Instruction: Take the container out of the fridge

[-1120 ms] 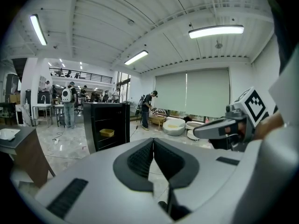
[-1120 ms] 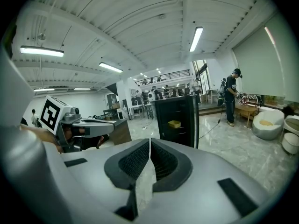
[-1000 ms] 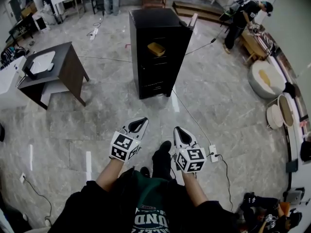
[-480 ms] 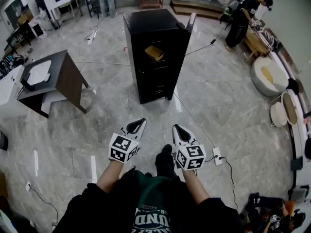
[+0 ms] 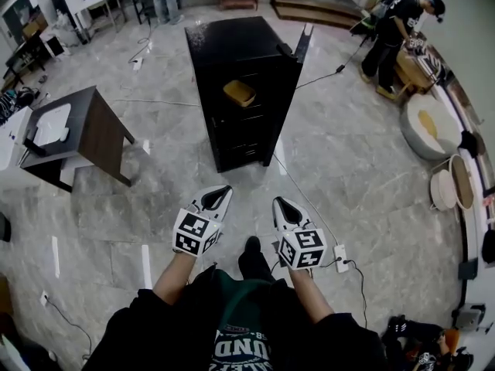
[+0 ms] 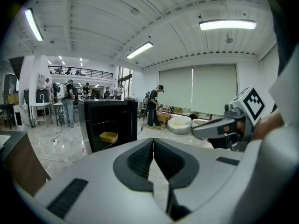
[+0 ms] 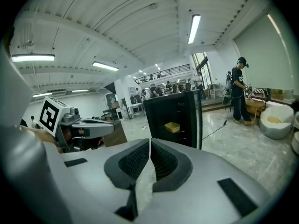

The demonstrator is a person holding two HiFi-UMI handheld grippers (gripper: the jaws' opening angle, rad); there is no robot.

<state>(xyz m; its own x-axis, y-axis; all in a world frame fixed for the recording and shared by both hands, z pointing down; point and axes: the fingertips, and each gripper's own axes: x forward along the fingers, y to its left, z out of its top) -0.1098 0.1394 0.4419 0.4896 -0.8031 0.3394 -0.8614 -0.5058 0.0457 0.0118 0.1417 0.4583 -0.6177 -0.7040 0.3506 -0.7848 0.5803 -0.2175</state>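
Observation:
A black fridge (image 5: 247,68) stands open on the marble floor ahead, its door (image 5: 303,43) swung to the right. A yellow container (image 5: 239,93) sits on an upper shelf inside; it shows as well in the left gripper view (image 6: 108,136) and the right gripper view (image 7: 172,127). My left gripper (image 5: 219,197) and right gripper (image 5: 282,208) are held side by side low in the head view, well short of the fridge. Both are shut with nothing between the jaws.
A dark side table (image 5: 81,126) with a white object on it stands to the left. A power strip (image 5: 340,257) and its cable lie on the floor at right. A person (image 5: 398,29) works at the far right near white basins (image 5: 424,126).
The fridge has come closer and larger in the head view as I walk toward it. Both grippers stay shut and side by side.

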